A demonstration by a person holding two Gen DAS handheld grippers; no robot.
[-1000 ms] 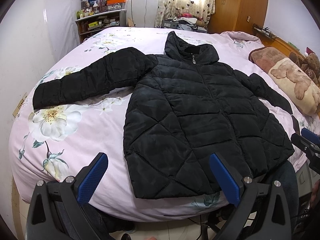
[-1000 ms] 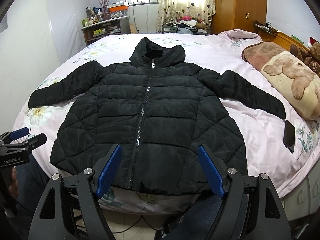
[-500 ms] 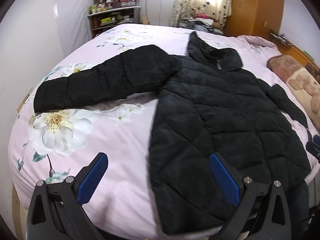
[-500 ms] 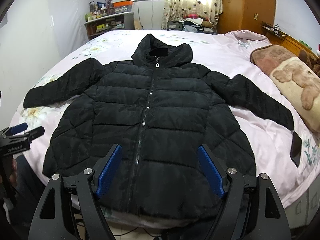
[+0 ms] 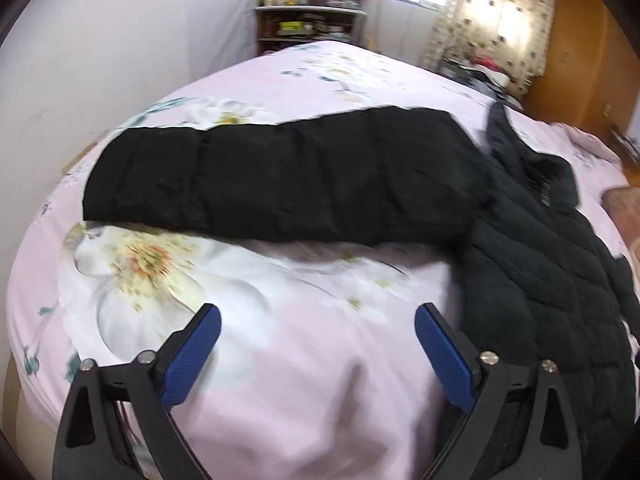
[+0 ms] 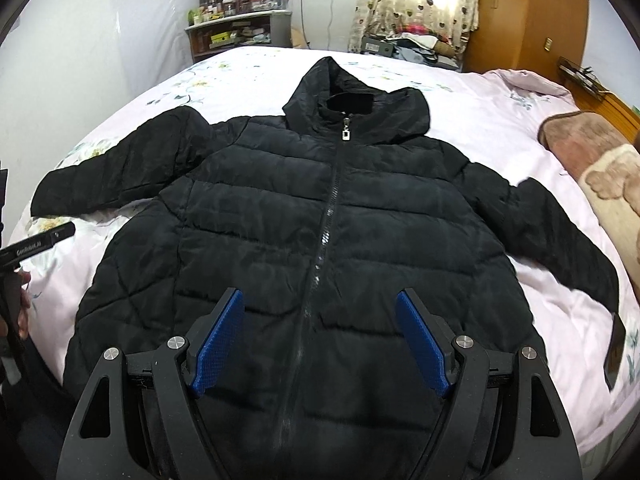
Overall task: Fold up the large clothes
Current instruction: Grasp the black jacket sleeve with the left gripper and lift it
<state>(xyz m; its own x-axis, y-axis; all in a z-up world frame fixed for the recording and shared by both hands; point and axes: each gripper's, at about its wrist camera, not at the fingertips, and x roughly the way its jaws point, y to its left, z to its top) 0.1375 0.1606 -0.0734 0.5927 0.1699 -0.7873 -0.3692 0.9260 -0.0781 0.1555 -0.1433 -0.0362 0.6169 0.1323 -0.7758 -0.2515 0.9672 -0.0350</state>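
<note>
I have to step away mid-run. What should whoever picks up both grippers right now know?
Left gripper: open, empty, above bare sheet just short of the jacket's left sleeve.
Right gripper: open, empty, over the jacket near its hem.
Jacket lies flat on the bed, front up, zipped, hood out, both sleeves spread.
Done: nothing folded yet.
Left: probably fold the sleeves in first, then the body.
</note>
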